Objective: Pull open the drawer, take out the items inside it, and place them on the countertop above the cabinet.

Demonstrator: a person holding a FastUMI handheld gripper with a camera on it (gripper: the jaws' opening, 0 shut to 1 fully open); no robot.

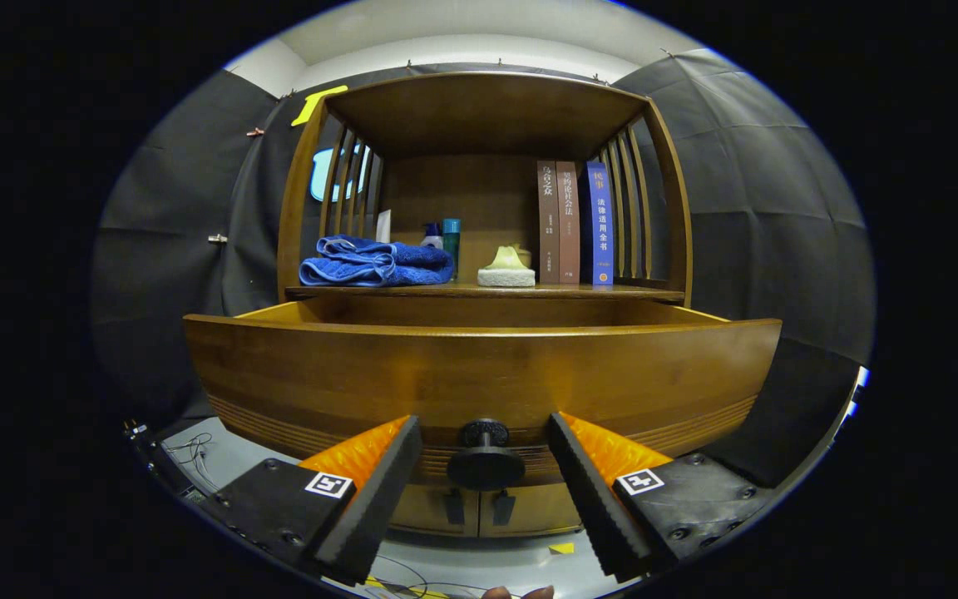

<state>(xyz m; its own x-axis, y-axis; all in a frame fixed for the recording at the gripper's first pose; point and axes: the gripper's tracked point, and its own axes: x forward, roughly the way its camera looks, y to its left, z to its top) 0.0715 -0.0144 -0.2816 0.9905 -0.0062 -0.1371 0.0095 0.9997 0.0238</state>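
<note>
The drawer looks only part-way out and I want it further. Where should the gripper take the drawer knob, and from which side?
Take the drawer knob by its round head, straight from the front. It juts from the drawer front on a narrow neck, so fingers can close behind the head. The gripper is open, one finger each side of the knob, neither touching.

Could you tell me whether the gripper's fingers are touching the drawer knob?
Apart. The gripper view shows the gripper open, gaps between the knob and each finger.
</note>
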